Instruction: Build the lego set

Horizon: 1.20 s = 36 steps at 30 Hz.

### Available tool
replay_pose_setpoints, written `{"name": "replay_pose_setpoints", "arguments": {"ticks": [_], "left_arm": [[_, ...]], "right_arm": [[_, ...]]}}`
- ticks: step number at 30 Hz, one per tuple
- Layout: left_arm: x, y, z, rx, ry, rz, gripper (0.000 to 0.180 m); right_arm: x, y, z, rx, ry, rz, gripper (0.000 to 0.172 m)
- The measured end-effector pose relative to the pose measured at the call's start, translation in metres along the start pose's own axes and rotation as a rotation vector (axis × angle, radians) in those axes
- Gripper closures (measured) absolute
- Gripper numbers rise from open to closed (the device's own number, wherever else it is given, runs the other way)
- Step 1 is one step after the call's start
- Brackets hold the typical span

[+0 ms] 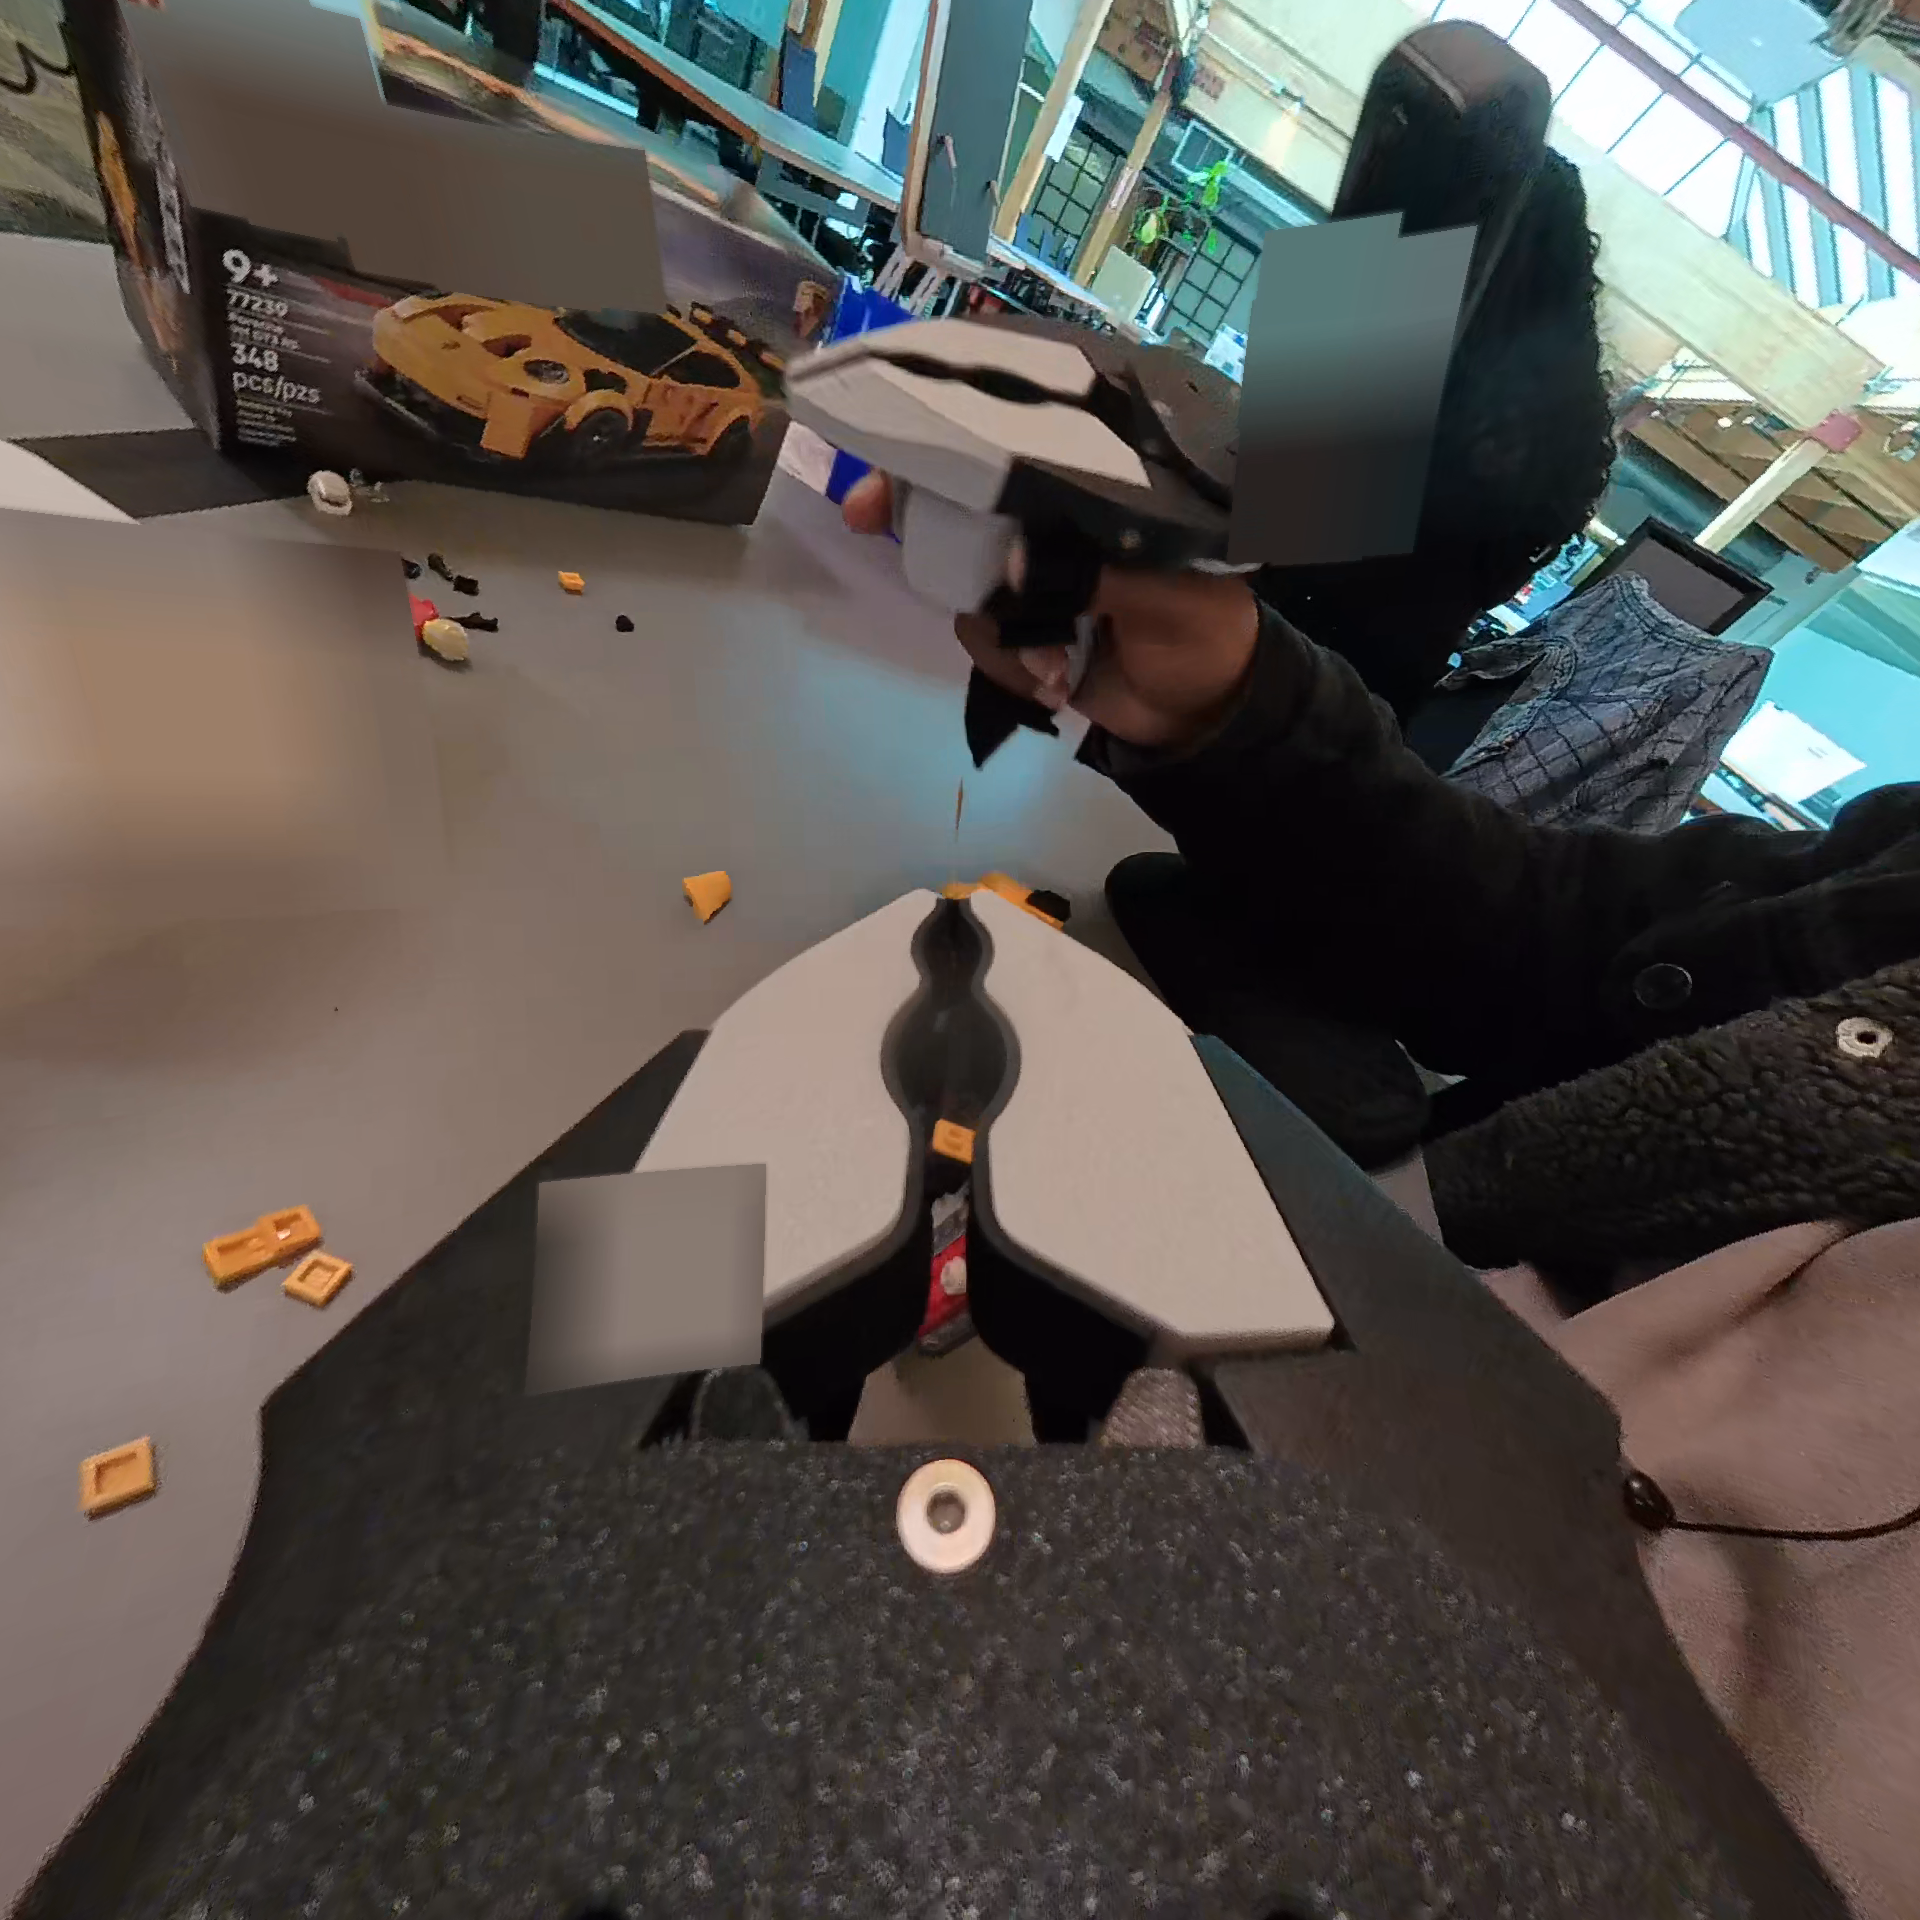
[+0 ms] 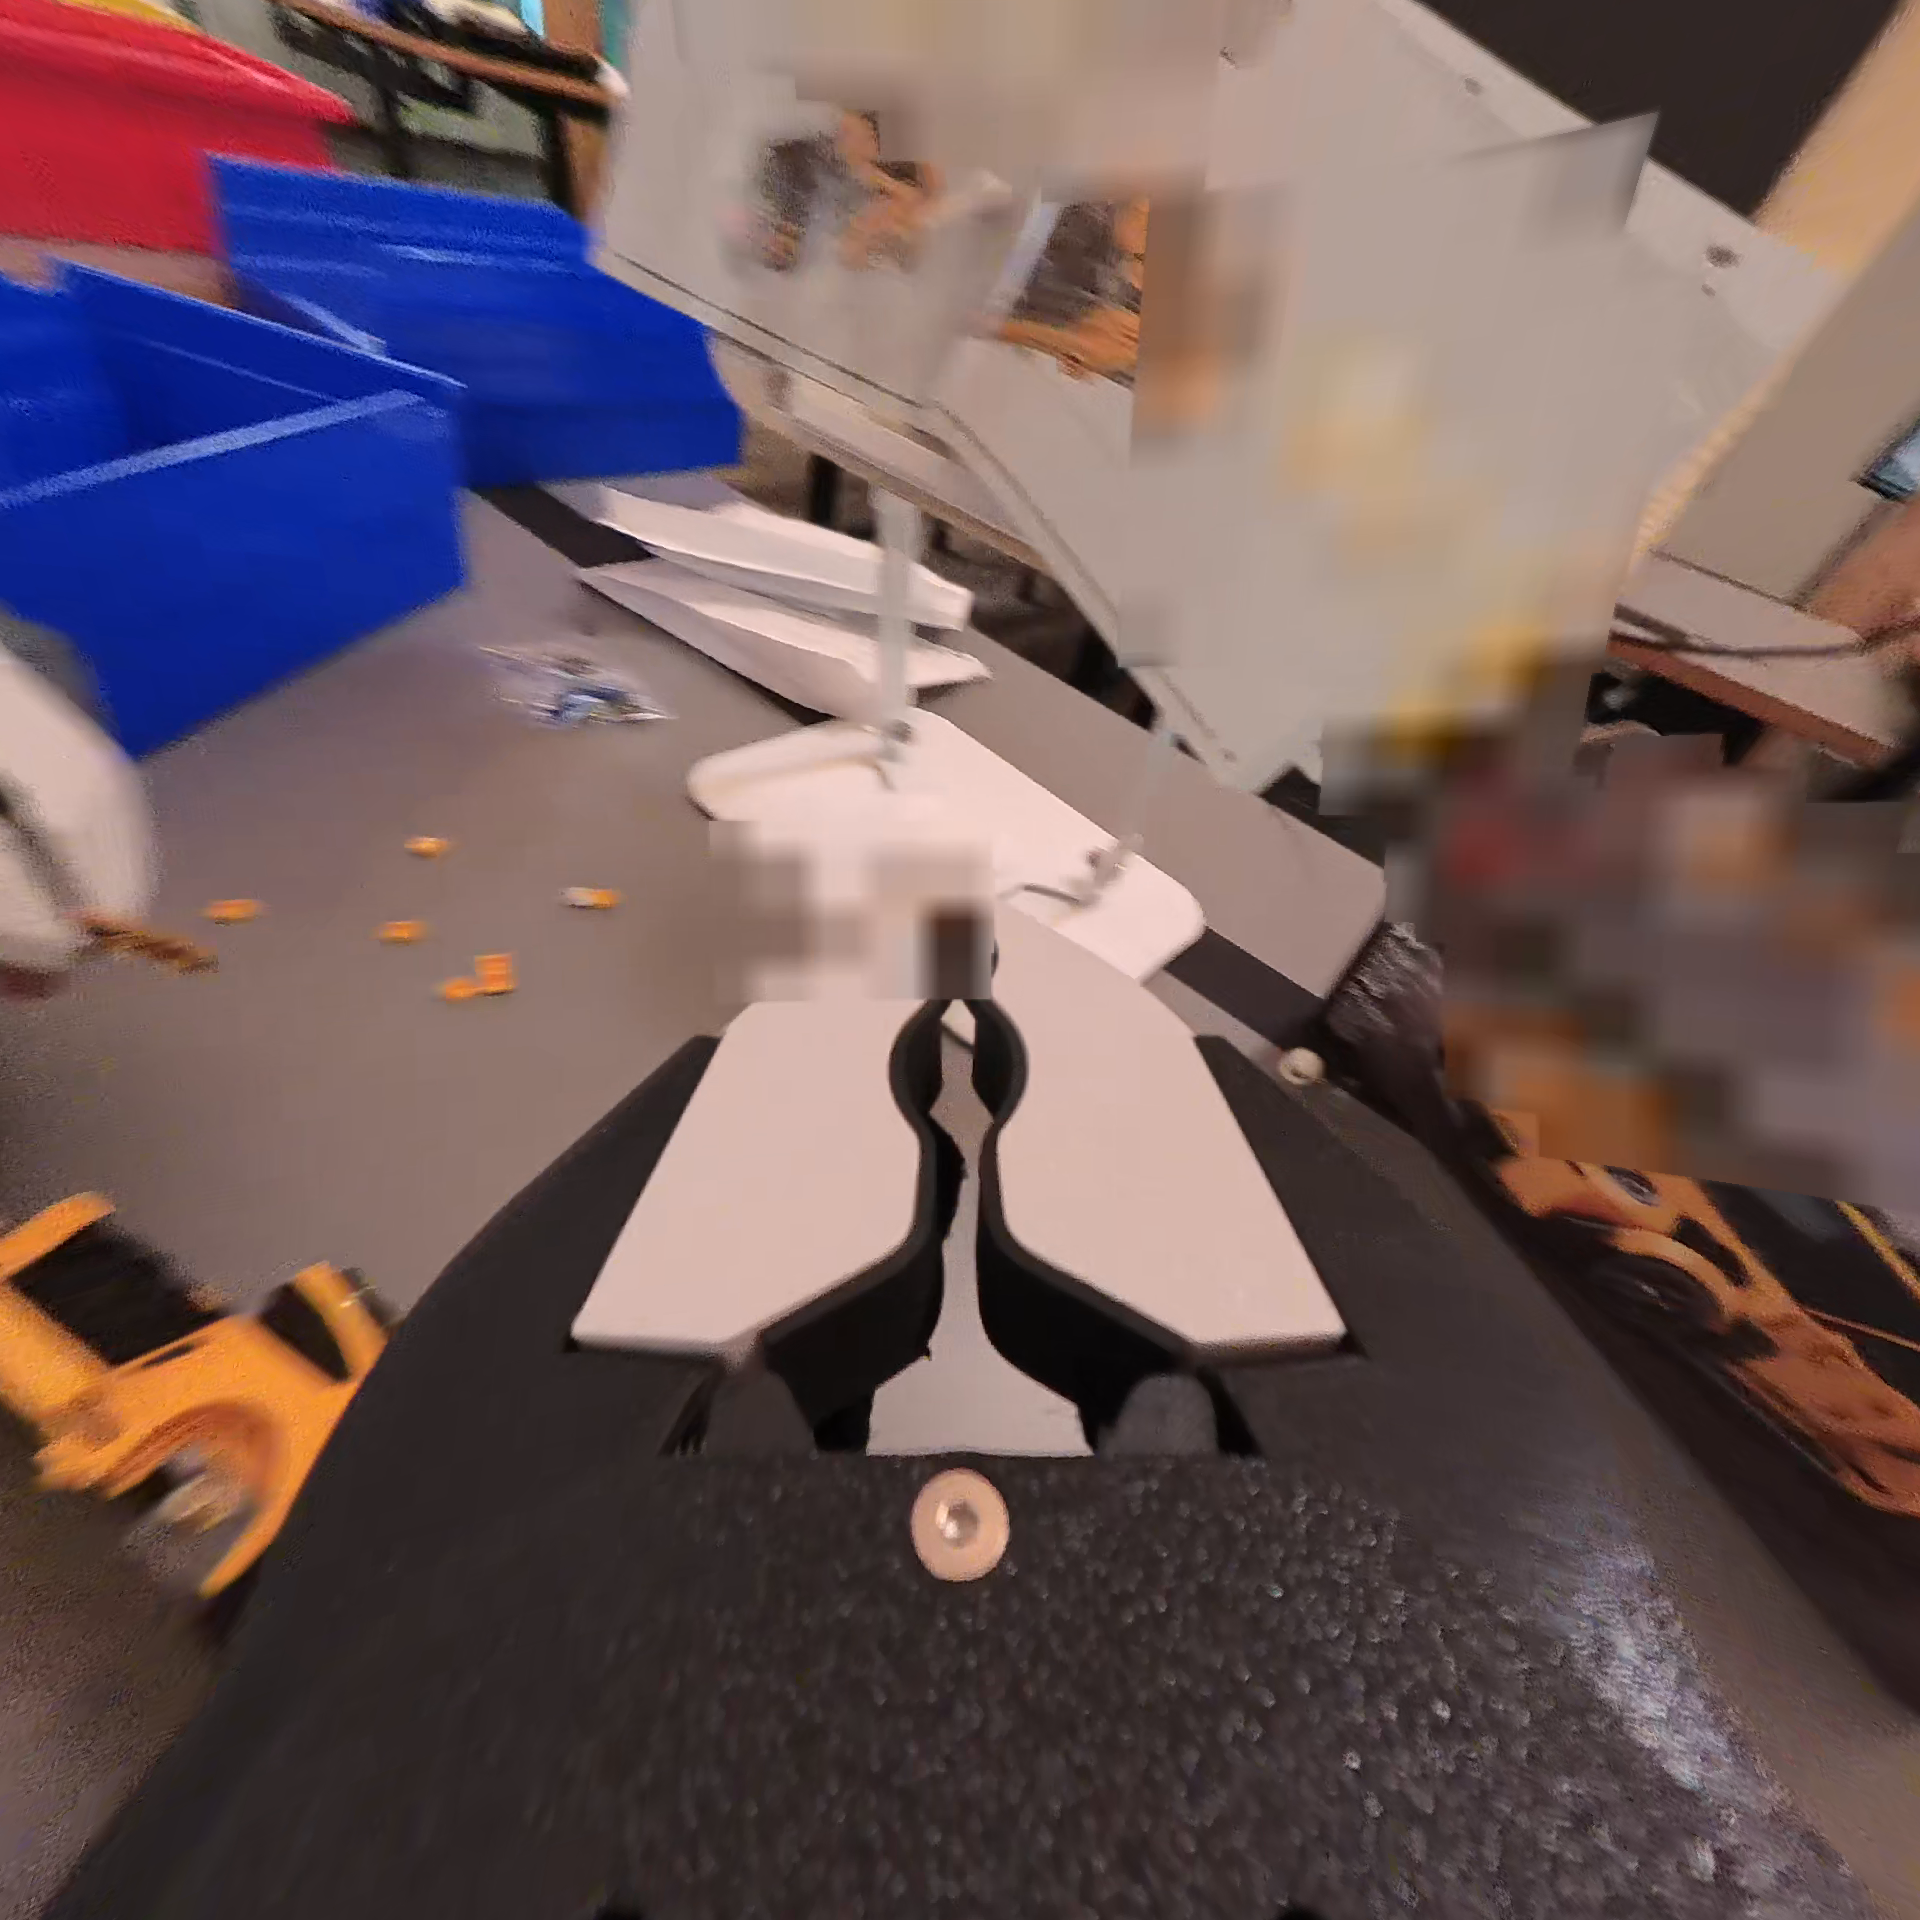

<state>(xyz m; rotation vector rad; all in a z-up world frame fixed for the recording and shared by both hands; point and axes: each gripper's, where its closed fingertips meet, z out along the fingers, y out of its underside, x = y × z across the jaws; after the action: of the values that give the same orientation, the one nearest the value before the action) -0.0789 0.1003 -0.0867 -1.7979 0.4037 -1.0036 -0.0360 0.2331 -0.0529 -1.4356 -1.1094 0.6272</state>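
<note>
Left wrist view: the left gripper hovers low over the grey desk, fingers pressed together, orange brick pieces just beyond its tips. The right gripper, raised farther off, also looks closed and empty-handed.

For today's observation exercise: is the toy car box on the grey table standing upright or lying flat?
Upright. The toy car box stands on its bottom edge on the grey table, its printed front face vertical.
</note>
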Motion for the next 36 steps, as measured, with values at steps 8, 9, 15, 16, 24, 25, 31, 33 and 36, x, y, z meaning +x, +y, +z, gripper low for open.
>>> {"name": "replay_pose_setpoints", "arguments": {"ticks": [8,9,15,16,24,25,31,33,36], "left_arm": [[0.020,0.000,0.004,-0.001,0.075,0.050,0.180],[0.023,0.000,0.005,-0.001,0.090,0.047,0.180],[0.034,0.005,0.008,-0.017,0.165,0.038,0.180],[0.035,0.006,0.009,-0.021,0.172,0.035,0.180],[0.040,0.012,0.012,-0.057,0.236,-0.094,0.180],[0.041,0.012,0.013,-0.061,0.249,-0.140,0.180],[0.037,0.012,0.012,-0.062,0.284,-0.283,0.180],[0.038,0.014,0.013,-0.081,0.296,-0.311,0.180],[0.038,0.014,0.015,-0.128,0.326,-0.353,0.180]], "right_arm": [[-0.096,-0.024,-0.041,0.182,-0.421,-0.058,0.153],[-0.102,-0.021,-0.044,0.162,-0.467,-0.065,0.149],[-0.121,-0.011,-0.058,0.115,-0.650,-0.061,0.153],[-0.123,-0.011,-0.060,0.109,-0.674,-0.053,0.156],[-0.132,0.002,-0.059,0.078,-0.700,-0.130,0.161],[-0.133,0.004,-0.059,0.078,-0.698,-0.162,0.161],[-0.135,0.017,-0.058,0.040,-0.681,-0.318,0.156],[-0.133,0.017,-0.057,0.047,-0.663,-0.359,0.155],[-0.132,0.021,-0.055,0.027,-0.669,-0.448,0.153]]}}
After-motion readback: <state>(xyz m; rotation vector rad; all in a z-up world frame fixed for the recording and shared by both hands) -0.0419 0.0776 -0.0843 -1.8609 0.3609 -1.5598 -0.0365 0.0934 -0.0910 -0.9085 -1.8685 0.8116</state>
